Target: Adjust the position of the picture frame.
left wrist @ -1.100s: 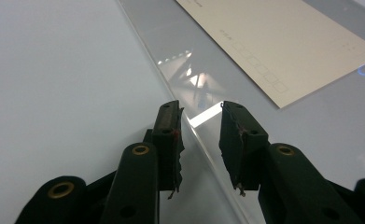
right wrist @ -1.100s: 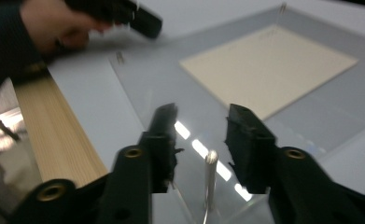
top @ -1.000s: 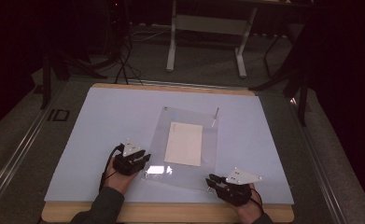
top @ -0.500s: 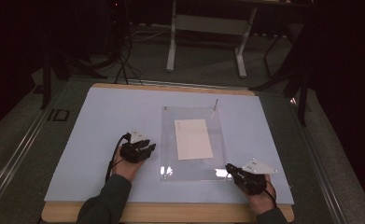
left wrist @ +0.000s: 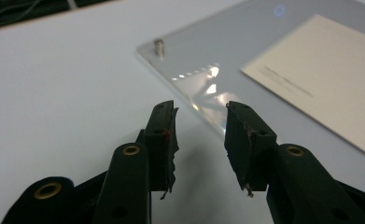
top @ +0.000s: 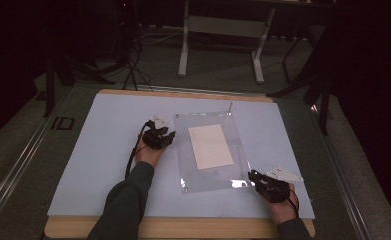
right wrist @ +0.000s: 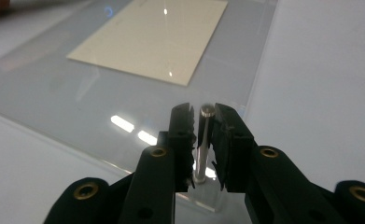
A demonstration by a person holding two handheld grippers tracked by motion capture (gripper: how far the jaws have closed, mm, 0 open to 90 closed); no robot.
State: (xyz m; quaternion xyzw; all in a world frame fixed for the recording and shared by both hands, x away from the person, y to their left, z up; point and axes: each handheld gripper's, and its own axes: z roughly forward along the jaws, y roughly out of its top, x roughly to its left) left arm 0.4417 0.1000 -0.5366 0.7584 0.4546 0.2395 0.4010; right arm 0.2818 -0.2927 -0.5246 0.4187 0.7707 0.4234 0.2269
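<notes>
A clear acrylic sheet [top: 209,177] lies flat on the white table [top: 98,160], with a cream paper [top: 210,146] at its middle. My left gripper [top: 168,135] sits beside the sheet's left edge, near the far-left corner. In the left gripper view it [left wrist: 200,109] is open and holds nothing; the sheet's edge [left wrist: 203,93] lies just ahead, and a small metal stud [left wrist: 159,46] stands at the corner. My right gripper [top: 253,176] is at the sheet's near-right corner. In the right gripper view it [right wrist: 203,112] is shut on an upright metal pin [right wrist: 201,144].
Another thin pin [top: 230,106] stands up at the sheet's far-right corner. The table's wooden front edge [top: 193,227] runs close below both hands. Beyond the far edge, metal stand legs [top: 185,50] and cables [top: 133,70] lie on the dark floor.
The sheet has slid right and away and now lies squarer. My left gripper moved forward along its left edge. My right gripper moved right to the near-right corner.
</notes>
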